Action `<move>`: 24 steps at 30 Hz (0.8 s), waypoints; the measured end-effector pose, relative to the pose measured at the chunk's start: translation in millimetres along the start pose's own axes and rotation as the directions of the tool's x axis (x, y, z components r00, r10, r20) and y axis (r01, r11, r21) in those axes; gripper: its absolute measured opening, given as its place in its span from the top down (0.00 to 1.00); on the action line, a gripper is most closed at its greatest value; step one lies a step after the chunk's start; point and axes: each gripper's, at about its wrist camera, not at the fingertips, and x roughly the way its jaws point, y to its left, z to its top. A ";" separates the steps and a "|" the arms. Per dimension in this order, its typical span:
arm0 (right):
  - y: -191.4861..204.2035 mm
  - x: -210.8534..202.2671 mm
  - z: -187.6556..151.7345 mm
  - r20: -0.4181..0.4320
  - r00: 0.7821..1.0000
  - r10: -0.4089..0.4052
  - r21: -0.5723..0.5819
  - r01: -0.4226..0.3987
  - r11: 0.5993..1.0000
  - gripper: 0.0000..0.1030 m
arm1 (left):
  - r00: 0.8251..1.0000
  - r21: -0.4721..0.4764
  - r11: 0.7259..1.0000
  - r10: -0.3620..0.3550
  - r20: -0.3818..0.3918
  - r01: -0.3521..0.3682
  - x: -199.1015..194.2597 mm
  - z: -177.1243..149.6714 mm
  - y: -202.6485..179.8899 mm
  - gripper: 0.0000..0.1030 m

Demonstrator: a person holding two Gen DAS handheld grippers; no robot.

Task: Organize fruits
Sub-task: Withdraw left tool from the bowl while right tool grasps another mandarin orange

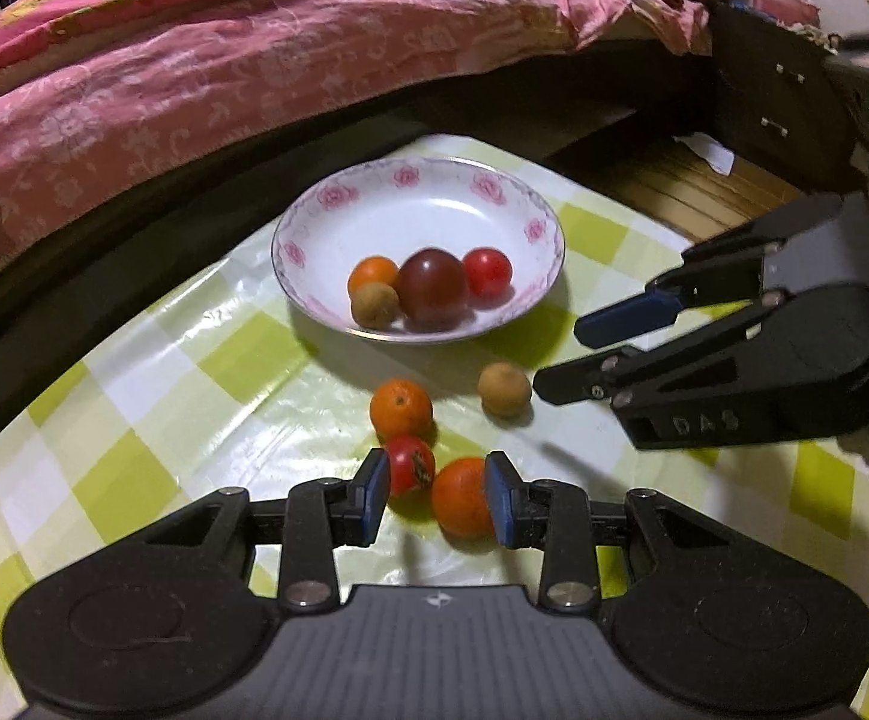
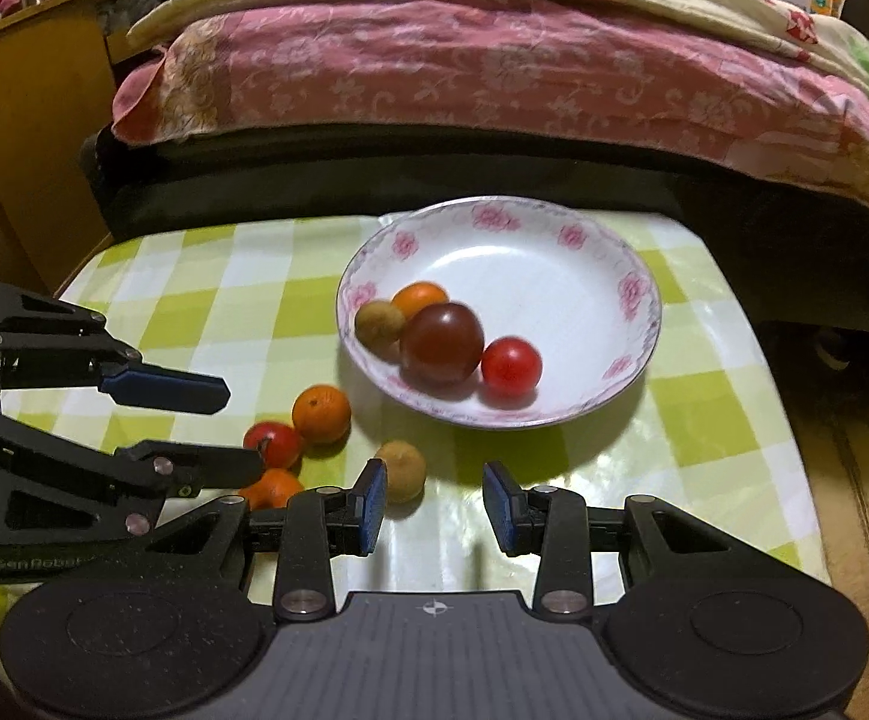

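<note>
A white flowered plate [image 1: 422, 171] [image 2: 494, 207] holds a small orange, a brown longan, a dark red fruit [image 1: 434, 282] [image 2: 442, 343] and a red tomato. Loose on the checked cloth lie an orange [image 1: 401, 408] [image 2: 321, 414], a red tomato [image 1: 410, 465] [image 2: 272, 443], a second orange [image 1: 461, 498] [image 2: 272, 489] and a longan [image 1: 503, 389] [image 2: 401, 471]. My left gripper [image 1: 437, 498] [image 2: 242, 429] is open, hovering over the loose tomato and the second orange. My right gripper [image 2: 434, 507] [image 1: 560, 357] is open and empty, with the loose longan just beyond its left pad.
The table [image 1: 134, 372] [image 2: 704, 420] wears a green-and-white checked plastic cloth. A bed with a pink quilt [image 1: 224, 72] [image 2: 494, 72] runs close behind it. A wooden cabinet [image 2: 20, 138] stands at the left, and a slatted mat [image 1: 686, 186] lies beyond the table's right corner.
</note>
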 end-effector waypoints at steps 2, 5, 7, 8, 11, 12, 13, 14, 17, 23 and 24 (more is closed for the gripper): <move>-0.4 0.9 -0.6 -0.009 1.000 0.004 0.001 -0.004 1.000 0.68 | 1.000 -0.002 1.000 -0.003 -0.007 0.003 0.1 -2.4 1.4 0.60; -1.1 0.2 -0.9 -0.016 0.999 0.030 0.012 -0.030 0.999 0.68 | 1.000 0.015 1.000 -0.022 -0.022 0.022 -1.5 -4.0 3.6 0.60; 1.0 0.2 -0.7 -0.024 0.998 0.054 0.008 -0.054 0.999 0.68 | 0.999 0.028 0.999 -0.025 -0.025 0.026 -4.6 -4.6 6.8 0.60; 2.6 0.1 -0.5 -0.027 0.997 0.066 0.004 -0.066 0.998 0.68 | 0.999 0.027 0.999 -0.025 -0.023 0.025 -6.8 -5.3 9.6 0.60; 9.4 -1.0 0.6 -0.032 0.993 0.109 -0.017 -0.110 0.994 0.68 | 1.000 0.032 0.999 -0.020 -0.022 0.021 -12.4 -7.4 17.7 0.60; 11.6 -1.9 1.6 -0.034 0.992 0.123 -0.025 -0.124 0.992 0.68 | 1.000 0.033 0.999 -0.016 -0.024 0.017 -13.7 -7.8 20.2 0.60; 14.8 -3.0 2.6 -0.037 0.989 0.144 -0.035 -0.145 0.989 0.68 | 1.000 0.032 0.999 -0.011 -0.025 0.012 -14.8 -8.6 23.0 0.60; 17.9 -2.8 2.8 -0.042 0.986 0.163 -0.045 -0.165 0.985 0.68 | 1.000 0.029 1.000 -0.005 -0.025 0.006 -15.8 -9.5 25.9 0.60; 29.1 0.3 2.1 -0.052 0.977 0.205 -0.075 -0.209 0.975 0.68 | 1.000 0.023 1.000 0.009 -0.028 -0.008 -18.3 -12.4 33.2 0.60; 44.1 20.2 4.4 -0.076 0.976 0.203 -0.091 -0.209 0.974 0.66 | 0.999 0.017 1.000 0.019 -0.041 -0.018 -18.7 -18.1 39.0 0.60; 45.4 23.6 4.7 -0.079 0.977 0.198 -0.092 -0.205 0.974 0.66 | 0.999 0.018 1.000 0.019 -0.041 -0.018 -18.3 -18.0 38.9 0.60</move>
